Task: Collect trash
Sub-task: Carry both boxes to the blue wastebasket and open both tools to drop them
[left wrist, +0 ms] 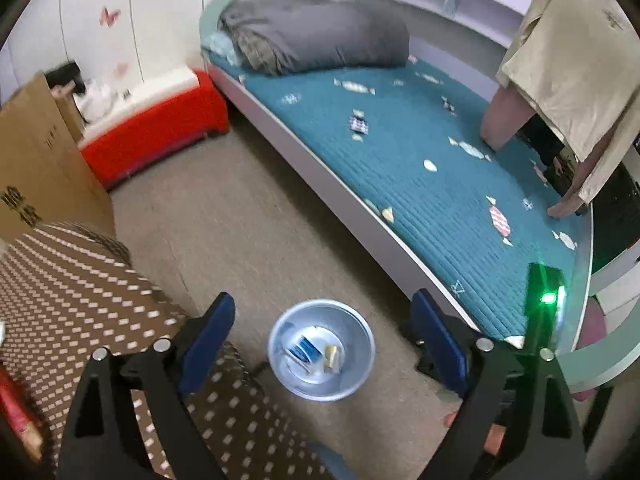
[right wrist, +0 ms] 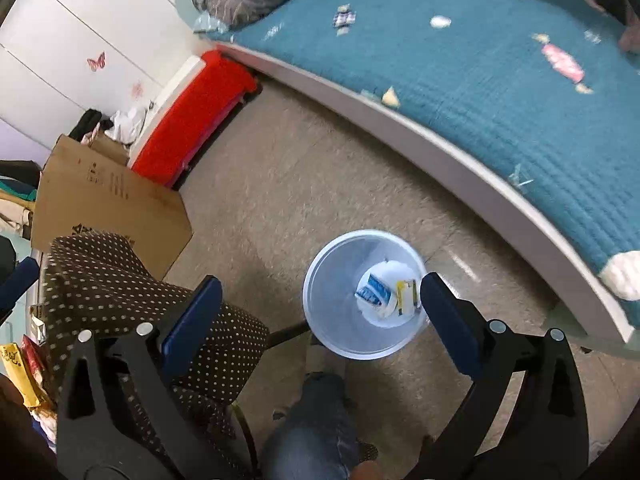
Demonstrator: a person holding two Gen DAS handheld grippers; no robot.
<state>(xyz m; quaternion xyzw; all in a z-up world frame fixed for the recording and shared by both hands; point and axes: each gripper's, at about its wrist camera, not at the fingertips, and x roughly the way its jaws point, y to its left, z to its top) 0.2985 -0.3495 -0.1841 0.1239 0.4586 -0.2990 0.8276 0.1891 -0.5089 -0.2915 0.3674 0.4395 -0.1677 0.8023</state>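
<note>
Beige carpet beside a teal bed framed our view: both left tongs and right tongs stood wide apart and empty, the white bin holding wrappers directly beneath them.

You see a pale, blue-white wastebasket with a blue-and-white wrapper and a yellow wrapper inside. The floor is speckled beige. Your bed cover is teal with a ribbed quilt pattern, printed with candy shapes in white, pink stripes and dark checks. A grey duvet lies folded on it. The chair seat is brown with small white dots. You also see a red storage bench with a white top, a plain brown cardboard box with black print, and pink butterfly stickers on the white wardrobe. Your grippers' pads are dark blue on black arms.
</note>
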